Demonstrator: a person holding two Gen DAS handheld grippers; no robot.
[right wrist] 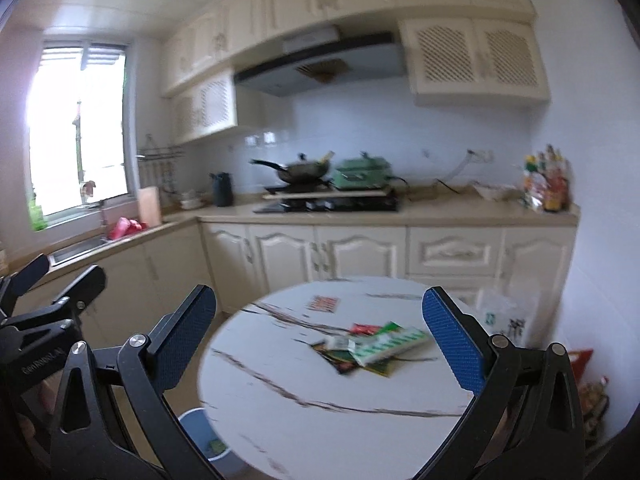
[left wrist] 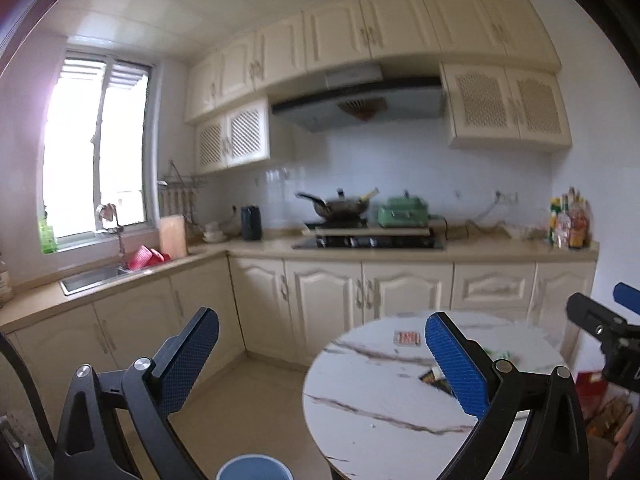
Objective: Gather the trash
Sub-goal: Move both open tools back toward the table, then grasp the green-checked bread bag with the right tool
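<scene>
Both the left gripper (left wrist: 322, 354) and right gripper (right wrist: 319, 330) are held spread and empty, short of the wrappers (right wrist: 370, 346) on the table (right wrist: 320, 420); the bin (right wrist: 208, 444) is stationed near-left for disposal.

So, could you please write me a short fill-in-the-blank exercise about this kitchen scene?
1. The green and red snack wrappers lie on the round ____ table.
2. The blue plastic bin stands on the ____ beside that table.
3. The jaws of both grippers are ____.

Missing words: marble; floor; open
</scene>
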